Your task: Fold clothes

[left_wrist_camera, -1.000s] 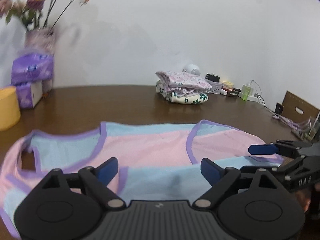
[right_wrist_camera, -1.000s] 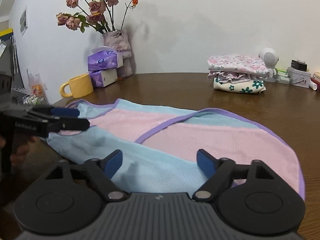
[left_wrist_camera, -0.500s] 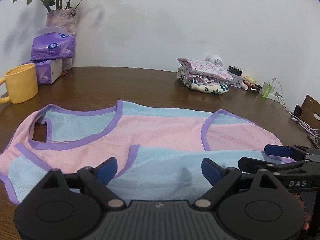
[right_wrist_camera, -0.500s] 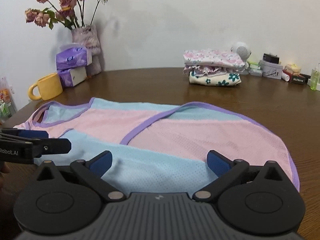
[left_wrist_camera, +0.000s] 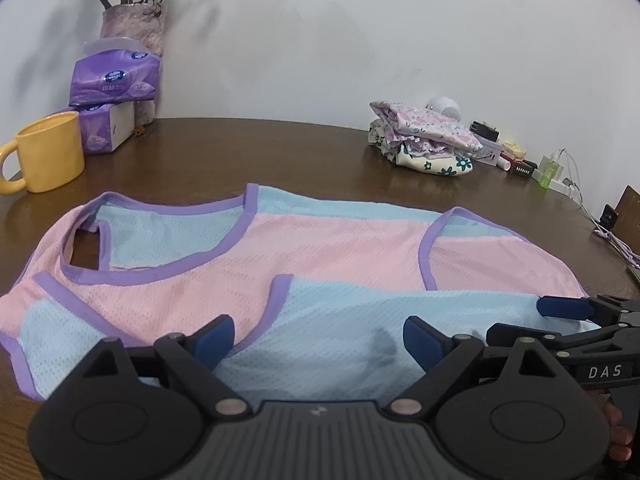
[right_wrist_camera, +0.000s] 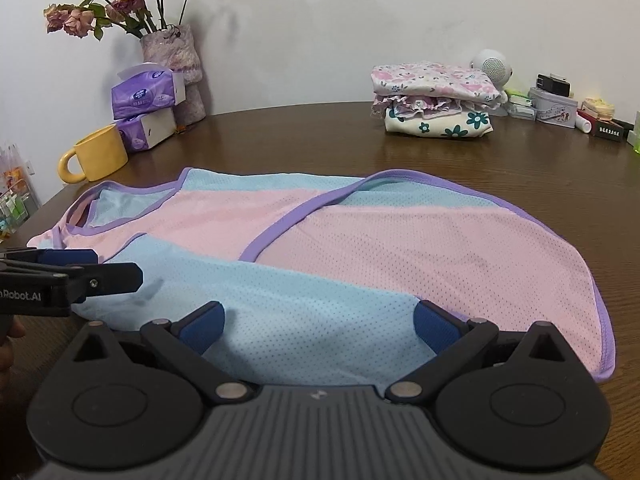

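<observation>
brown wood tabletop (right_wrist_camera: 540, 184) runs back to a plain white wall, and on it we have the pink-and-blue mesh vest (left_wrist_camera: 320, 256) spread out close in front of us, its near blue panel (right_wrist_camera: 280, 308) already turned up over the pink body.

what has changed in the last second: our right gripper (right_wrist_camera: 318, 320) was a touch narrower a second ago and now stands at its widest, with the blue panel lying flat under and between the pads, pinched by neither. our left gripper (left_wrist_camera: 314, 338) is wide open too, as it was before, with cloth below it but nothing clamped. both views have also swung since 1 second ago — the yellow mug (left_wrist_camera: 48, 152) and the purple tissue packs (left_wrist_camera: 114, 80) now sit further into the left view, and the vest fills more of the frame. each gripper shows at the edge of the other's view, low over the near hem, side by side.

we read this as 1 fold just laid down and let go — the panel rests where it was put. the vest is still wide, so at least 1 more fold looks to be left before it can join the folded stack (right_wrist_camera: 436, 100) at the back, beside the small white speaker (right_wrist_camera: 492, 66). the mesh is thin and slippery-looking; a careless regrasp could drag the folded panel out of line.
</observation>
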{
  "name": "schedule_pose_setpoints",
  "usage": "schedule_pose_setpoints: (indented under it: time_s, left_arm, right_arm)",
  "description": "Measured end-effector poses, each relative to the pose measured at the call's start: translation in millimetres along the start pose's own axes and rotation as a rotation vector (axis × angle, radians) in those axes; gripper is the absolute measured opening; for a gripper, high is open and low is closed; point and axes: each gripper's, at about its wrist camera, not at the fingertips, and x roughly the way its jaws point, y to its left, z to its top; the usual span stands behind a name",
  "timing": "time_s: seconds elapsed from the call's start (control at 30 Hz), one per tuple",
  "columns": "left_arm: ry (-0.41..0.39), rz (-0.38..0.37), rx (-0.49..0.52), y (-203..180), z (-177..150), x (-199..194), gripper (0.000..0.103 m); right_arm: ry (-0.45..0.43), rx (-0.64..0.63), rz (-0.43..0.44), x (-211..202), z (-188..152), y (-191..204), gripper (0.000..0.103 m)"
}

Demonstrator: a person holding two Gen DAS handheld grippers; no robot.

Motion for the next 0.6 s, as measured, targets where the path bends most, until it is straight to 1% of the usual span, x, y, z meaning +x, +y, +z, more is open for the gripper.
schedule_pose_setpoints:
  time_s: [0.17, 0.3, 0.6]
  left_arm:
    - [-0.002, -0.004, 0.001, -0.4, -0.7, -0.7, 0.092]
    - [-0.003, -0.014, 0.003, 0.1, -0.8, -0.3, 0.096]
    - [-0.005, -0.022, 0.017, -1.1, -2.5, 0.5, 0.099]
  right_arm:
    - [0.003, -0.005, -0.004, 0.5, 0.2, 0.6, 0.103]
    - [0.006, -0.009, -0.006, 1.0, 0.3, 0.7, 0.103]
    - [0.005, -0.006, -0.003, 1.5, 0.3, 0.1, 0.103]
